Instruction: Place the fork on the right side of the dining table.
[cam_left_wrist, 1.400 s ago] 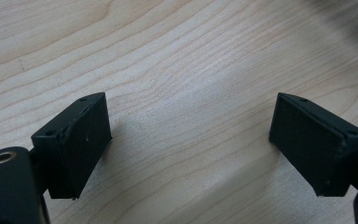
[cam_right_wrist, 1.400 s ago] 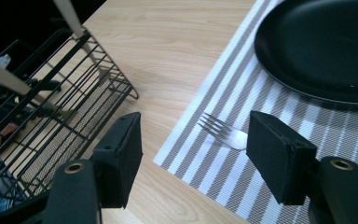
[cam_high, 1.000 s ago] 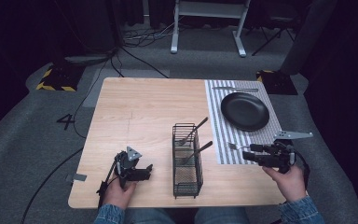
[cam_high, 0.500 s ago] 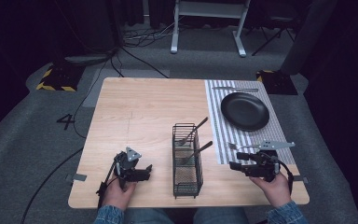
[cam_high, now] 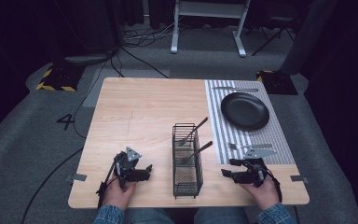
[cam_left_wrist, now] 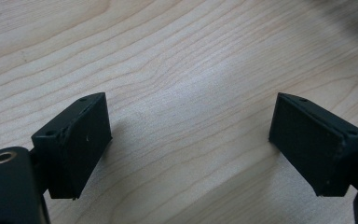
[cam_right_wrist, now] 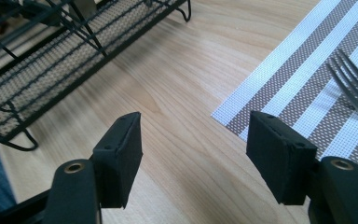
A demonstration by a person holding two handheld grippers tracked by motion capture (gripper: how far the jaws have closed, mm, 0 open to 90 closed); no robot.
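- A pale wooden counter (cam_high: 140, 116) stands on a grey carpeted floor (cam_high: 42, 140), with dark surroundings and cables behind it.
- A striped placemat (cam_high: 219, 135) covers the counter's right side; a black plate (cam_high: 244, 110) sits on it, with a piece of cutlery (cam_high: 235, 88) beyond the plate.
- A black wire basket (cam_high: 187, 161) stands near the middle front of the counter, with two utensils (cam_high: 193, 142) leaning out of it.
- A fork (cam_high: 247, 146) lies on the placemat in front of the plate, near the right gripper (cam_high: 228, 168).
- The right gripper rests low over bare wood between the basket and the placemat's corner, its jaws wide apart with nothing between them.
- The left gripper (cam_high: 145, 171) sits at the front left, jaws wide and holding nothing, over bare wood.
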